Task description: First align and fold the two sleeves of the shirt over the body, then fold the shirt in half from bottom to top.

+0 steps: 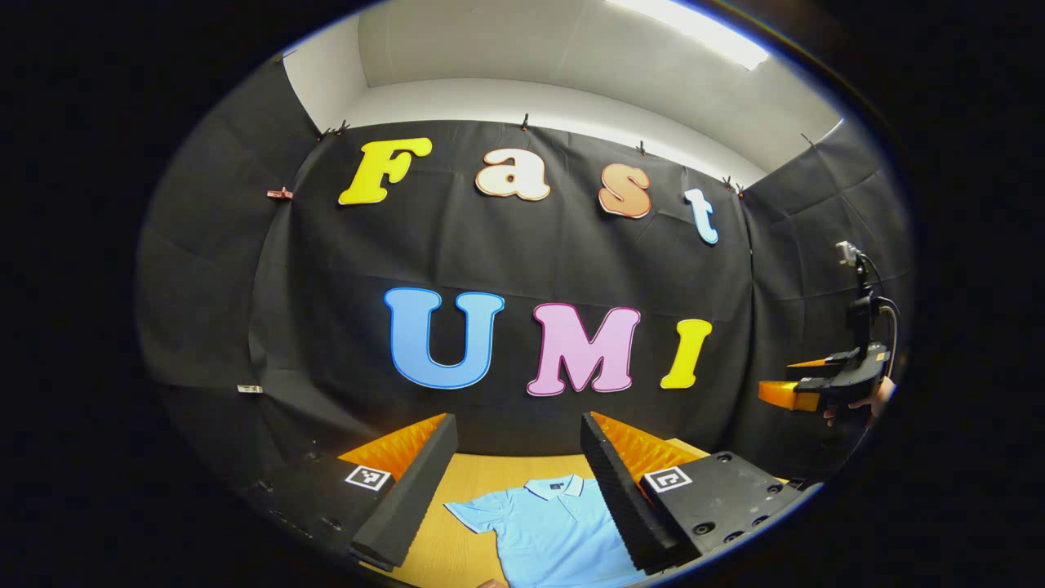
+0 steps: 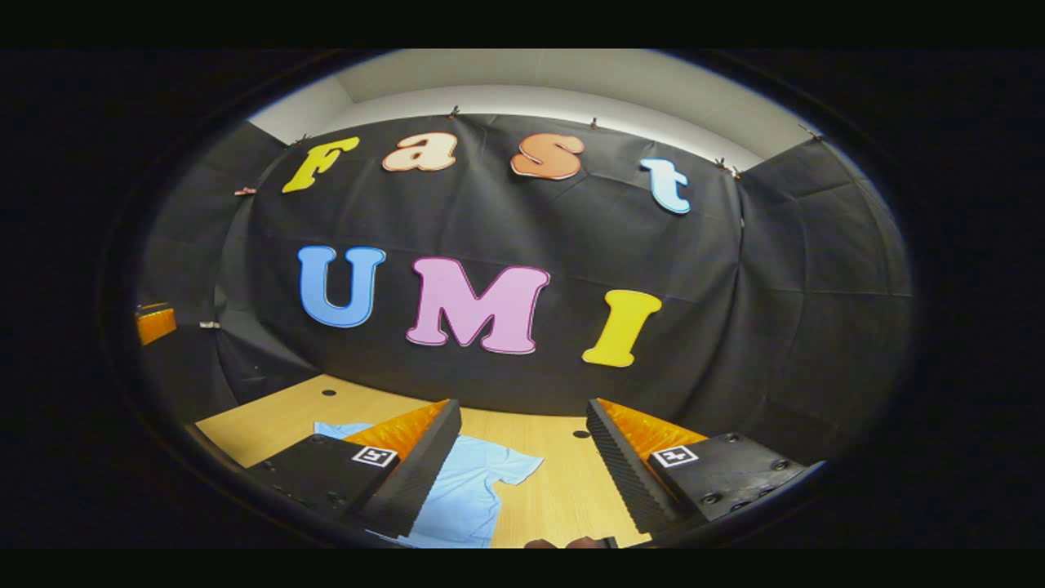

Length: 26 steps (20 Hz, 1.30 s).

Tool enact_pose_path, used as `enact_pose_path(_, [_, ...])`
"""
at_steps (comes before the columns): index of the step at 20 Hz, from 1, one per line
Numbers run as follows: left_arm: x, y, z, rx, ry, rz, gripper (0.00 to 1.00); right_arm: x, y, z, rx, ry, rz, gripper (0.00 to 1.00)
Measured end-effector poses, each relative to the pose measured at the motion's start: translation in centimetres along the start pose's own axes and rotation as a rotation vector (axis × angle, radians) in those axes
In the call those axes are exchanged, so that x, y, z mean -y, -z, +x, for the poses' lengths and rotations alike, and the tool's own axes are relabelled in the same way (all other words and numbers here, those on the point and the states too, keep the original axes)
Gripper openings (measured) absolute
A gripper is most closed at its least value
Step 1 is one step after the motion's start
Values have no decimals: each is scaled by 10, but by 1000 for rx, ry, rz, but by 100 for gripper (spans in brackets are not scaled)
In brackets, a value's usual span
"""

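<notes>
My left gripper (image 1: 522, 506) hangs in the air above the table (image 1: 457, 490), its jaws spread wide with nothing between them but open space. Through that gap, in the left gripper view, I look down on the shirt (image 1: 555, 527): a light blue polo lying flat on the pale wood, collar (image 1: 555, 487) toward the black cloth wall, front side up, with one short sleeve (image 1: 475, 514) stretched out to the side and unfolded. The other sleeve is hidden behind one of my fingers (image 1: 624, 490), so I cannot tell how it lies.

My right gripper (image 2: 522, 482) is also held up off the table, jaws just as far apart and pinching nothing. In the right gripper view the shirt (image 2: 465, 490) sits low and toward the left, partly covered by one finger (image 2: 408, 474), with a sleeve (image 2: 514, 467) spread out on the bare wood between my fingers. The tabletop (image 2: 277, 416) shows a couple of small dark holes (one near the far edge, one between the fingers).

Off at the right edge of the left gripper view I can see my right gripper (image 1: 796, 390) from the side, raised well above the table, with my hand (image 1: 869, 402) wrapped round it and a cable running up behind.
</notes>
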<state>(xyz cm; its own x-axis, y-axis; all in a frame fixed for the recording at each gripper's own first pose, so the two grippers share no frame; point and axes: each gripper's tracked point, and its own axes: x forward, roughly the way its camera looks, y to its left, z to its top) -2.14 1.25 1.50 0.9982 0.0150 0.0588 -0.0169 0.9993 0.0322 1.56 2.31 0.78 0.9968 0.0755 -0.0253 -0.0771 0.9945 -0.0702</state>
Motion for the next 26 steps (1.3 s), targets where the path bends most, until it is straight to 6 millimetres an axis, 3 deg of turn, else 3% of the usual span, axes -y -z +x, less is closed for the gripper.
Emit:
enact_pose_path(6, [-25, 15, -2, -7, -50, -57, 97, -6, 18, 44, -57, -59, -20, 97])
enact_pose_path(9, [-37, 21, 6, -18, -87, -52, 97, -1, 40, 85, -124, -79, 35, 96])
enact_pose_path(12, [-42, 27, 16, -30, -114, -49, 97, 2, 75, 139, -211, -110, 47, 97])
enact_pose_path(16, [-36, 38, 42, -56, -148, -17, 97, 1, 135, 208, -341, -173, 23, 97])
enact_pose_path(20, [-24, 60, 96, -122, -155, 2, 97, 1, 207, 268, -470, -231, -23, 97])
enact_pose_path(23, [-4, 78, 133, -171, -158, -37, 97, 1, 273, 304, -591, -263, -12, 98])
enact_pose_path(26, [3, 92, 158, -194, -192, -24, 97, 5, 340, 326, -728, -267, 47, 97])
